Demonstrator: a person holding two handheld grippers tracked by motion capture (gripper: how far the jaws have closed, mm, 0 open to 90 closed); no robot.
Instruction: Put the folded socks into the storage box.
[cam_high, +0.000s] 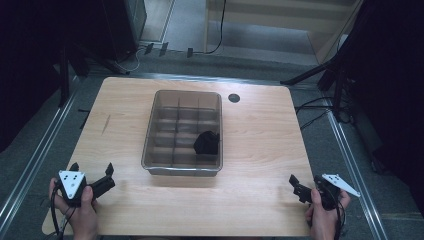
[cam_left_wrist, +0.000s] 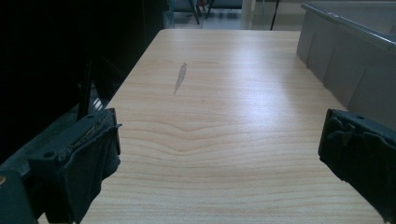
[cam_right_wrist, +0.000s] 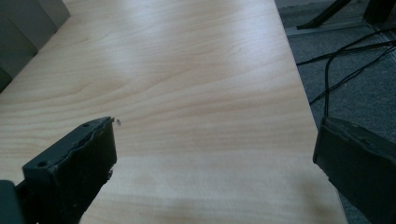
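Divided bin (cam_high: 182, 132) sits on the surface (cam_high: 260, 150) just left of centre, long axis 12 to 6. Dark object (cam_high: 206, 143) lies in a compartment at the bin's 4 o'clock. Cable hole (cam_high: 234, 98) in the surface at 1 o'clock from the bin. Left tongs (cam_high: 91, 171) at 7 o'clock, right tongs (cam_high: 306, 184) at 5 o'clock, both well apart from the bin.

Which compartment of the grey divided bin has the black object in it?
The right-column compartment, second row from the person's side, of the grey divided plastic bin: it holds the crumpled black object; the other compartments look empty.
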